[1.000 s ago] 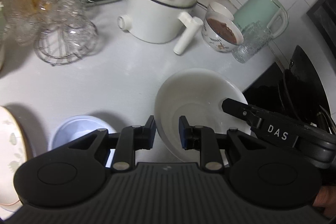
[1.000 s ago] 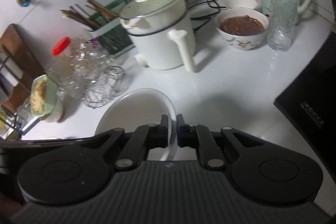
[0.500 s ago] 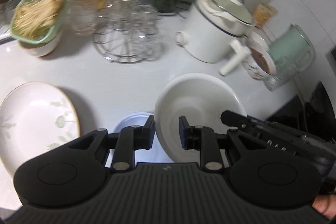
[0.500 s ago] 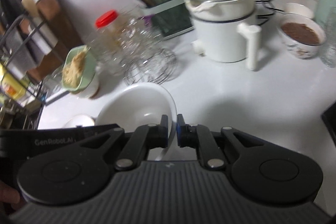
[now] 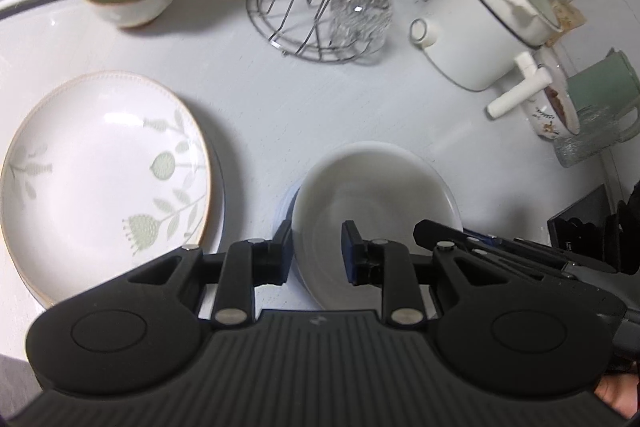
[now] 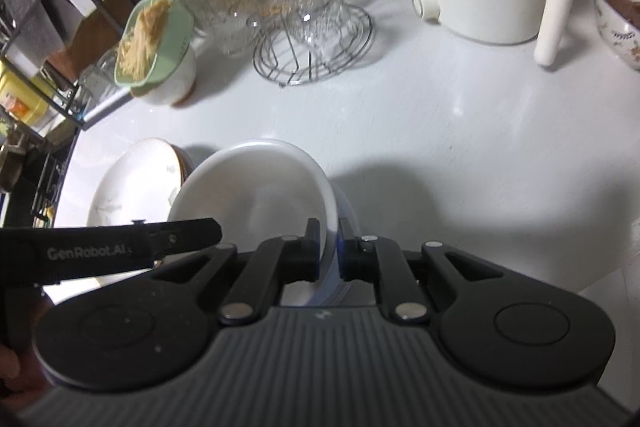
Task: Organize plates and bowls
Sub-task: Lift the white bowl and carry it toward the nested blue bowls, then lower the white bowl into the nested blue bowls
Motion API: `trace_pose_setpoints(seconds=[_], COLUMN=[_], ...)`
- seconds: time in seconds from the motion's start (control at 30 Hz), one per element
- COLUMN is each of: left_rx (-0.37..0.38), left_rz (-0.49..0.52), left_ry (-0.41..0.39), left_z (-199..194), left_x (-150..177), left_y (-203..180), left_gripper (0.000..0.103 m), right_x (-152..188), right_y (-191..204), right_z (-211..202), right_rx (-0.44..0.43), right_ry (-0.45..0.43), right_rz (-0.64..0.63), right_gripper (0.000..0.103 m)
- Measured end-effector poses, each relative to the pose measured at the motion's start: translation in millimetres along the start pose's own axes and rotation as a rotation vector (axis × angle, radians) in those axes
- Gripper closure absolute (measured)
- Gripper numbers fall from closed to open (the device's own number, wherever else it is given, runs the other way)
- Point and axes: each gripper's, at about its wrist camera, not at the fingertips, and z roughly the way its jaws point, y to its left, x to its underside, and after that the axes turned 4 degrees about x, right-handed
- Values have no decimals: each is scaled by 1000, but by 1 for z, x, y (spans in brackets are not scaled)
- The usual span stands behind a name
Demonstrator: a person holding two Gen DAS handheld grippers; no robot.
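White bowl [image 5: 372, 203] held by 2 claws, low centre of both frames, directly over blue bowl [image 5: 285, 203] on the counter [image 5: 320, 107]. Left claw [image 5: 316, 251] pinching the bowl's near-left rim, 1 pad outside and 1 inside. Right claw [image 6: 329, 251] pinching the opposite rim, nearly pressed together on the thin wall. Blue bowl's edge [image 6: 347, 211] peeking out just beneath, so probably nesting almost done. Straight down from both claws, no side shift needed. Leaf plate [image 5: 104, 179] lying left of the bowls, near but apart.
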Motion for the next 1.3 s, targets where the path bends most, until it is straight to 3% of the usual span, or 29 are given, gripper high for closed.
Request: trace_pose_setpoints(seconds=[0.1,0.17,0.47,0.5,0.57,0.63,0.8,1.1,1.3], left_rx=[-9,-10,-30,-27,-24,-25,-12,15,-11], left_rz=[-2,-26,-90,-101,-122,-141,-170,-216,-231], left_ry=[12,5,-3,-5,-5,-3,0,-13,-30], left_z=[4,3,-4,-4,-1,4,17,20,26], left_x=[2,1,12,15,19,24,35,35,33], left_y=[1,4,14,15,16,17,21,27,26], left_gripper=[72,63,63,63,63,63,63,63,63], right_x=[2,2,-14,-15,-15,-14,-7,-3,-4], right_y=[-2,-4,-20,-21,-21,-22,-22,-24,-33], right_z=[5,6,-5,-3,1,6,16,23,31], right_rx=[7,11,-17,-19,4,15,-2,-45,-59], right_ry=[11,16,-19,-14,4,30,79,110,102], right_rz=[5,13,34,34,26,24,-18,35,45], right_gripper=[91,90,90,87,69,64,66,65,65])
